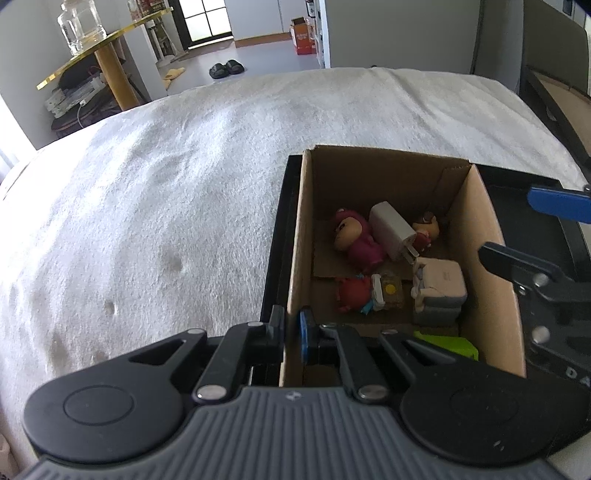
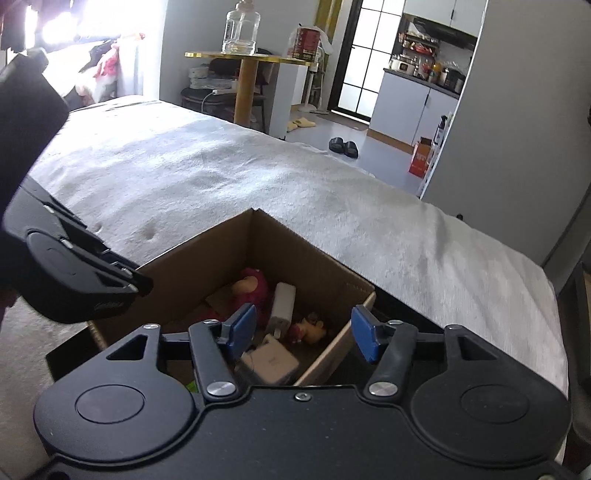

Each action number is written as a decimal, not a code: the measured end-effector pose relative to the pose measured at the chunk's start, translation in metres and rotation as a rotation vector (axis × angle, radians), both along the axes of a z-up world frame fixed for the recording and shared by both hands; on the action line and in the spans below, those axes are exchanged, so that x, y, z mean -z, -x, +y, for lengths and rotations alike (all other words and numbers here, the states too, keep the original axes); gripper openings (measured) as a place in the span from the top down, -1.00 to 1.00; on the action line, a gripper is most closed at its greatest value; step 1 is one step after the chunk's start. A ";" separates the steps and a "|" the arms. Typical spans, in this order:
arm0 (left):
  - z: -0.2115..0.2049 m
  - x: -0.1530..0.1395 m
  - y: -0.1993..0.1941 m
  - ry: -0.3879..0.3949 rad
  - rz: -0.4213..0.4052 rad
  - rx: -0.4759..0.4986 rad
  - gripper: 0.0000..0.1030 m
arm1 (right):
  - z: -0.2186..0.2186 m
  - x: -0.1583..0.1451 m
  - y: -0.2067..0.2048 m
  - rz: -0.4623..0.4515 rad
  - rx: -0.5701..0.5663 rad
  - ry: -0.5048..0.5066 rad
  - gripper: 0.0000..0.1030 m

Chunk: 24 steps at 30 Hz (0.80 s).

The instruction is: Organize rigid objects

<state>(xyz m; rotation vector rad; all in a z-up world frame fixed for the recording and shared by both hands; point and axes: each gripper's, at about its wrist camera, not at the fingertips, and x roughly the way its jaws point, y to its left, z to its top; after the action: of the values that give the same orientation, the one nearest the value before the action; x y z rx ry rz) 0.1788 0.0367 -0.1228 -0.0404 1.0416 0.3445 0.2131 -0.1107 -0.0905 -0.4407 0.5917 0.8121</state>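
White fleecy blanket (image 1: 166,192) covers the bed, and on it sits an open cardboard box (image 1: 480,236), the landmark for everything else. Inside the box lie a pink plush figure (image 1: 354,240), a white charger (image 1: 393,230) leaning against it, a small red and yellow figure (image 1: 424,230) by the far wall, a red toy (image 1: 354,293), a grey and white adapter block (image 1: 441,288) and something bright green (image 1: 450,345) in the near corner. Left gripper (image 1: 293,332) has its jaws together, clamped on the box's near left wall. Right gripper (image 2: 301,334) hangs over the box's right wall with its jaws apart, one blue pad (image 2: 242,326) above the inside, the other outside; nothing is between them. Beyond the box, past the bed, black slippers (image 2: 343,146) rest on the floor near a gold-topped table (image 2: 251,57) holding a clear jug (image 2: 240,29).
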 end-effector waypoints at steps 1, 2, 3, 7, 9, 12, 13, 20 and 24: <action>0.001 -0.001 -0.001 0.006 0.005 0.004 0.85 | -0.002 -0.001 0.001 0.006 0.003 0.001 -0.15; 0.002 -0.002 -0.001 0.004 0.011 0.003 0.83 | -0.004 -0.002 0.002 0.011 0.008 0.002 -0.16; 0.003 -0.002 0.000 0.008 0.012 0.004 0.83 | -0.007 -0.003 0.003 0.018 0.018 0.000 -0.22; 0.005 -0.009 -0.001 0.024 0.017 0.005 0.81 | -0.019 -0.009 0.000 0.063 0.078 -0.018 -0.48; 0.002 -0.014 -0.002 0.021 0.016 0.021 0.80 | -0.023 -0.011 -0.001 0.070 0.110 -0.013 -0.50; -0.002 -0.020 -0.001 0.031 0.015 0.037 0.72 | -0.033 -0.016 -0.002 0.089 0.148 -0.024 -0.64; -0.003 -0.023 0.000 0.038 0.016 0.044 0.67 | -0.036 -0.017 -0.002 0.094 0.162 -0.033 -0.66; -0.012 -0.048 0.007 0.048 -0.035 0.079 0.25 | -0.060 -0.026 -0.001 0.144 0.251 -0.077 -0.69; -0.018 -0.064 0.015 0.051 -0.070 0.101 0.11 | -0.073 -0.033 0.002 0.160 0.283 -0.108 -0.69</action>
<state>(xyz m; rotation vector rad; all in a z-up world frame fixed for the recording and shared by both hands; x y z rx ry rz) 0.1643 0.0192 -0.0585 -0.0451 0.9793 0.2235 0.2115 -0.1833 -0.0575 -0.1877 0.7367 0.6075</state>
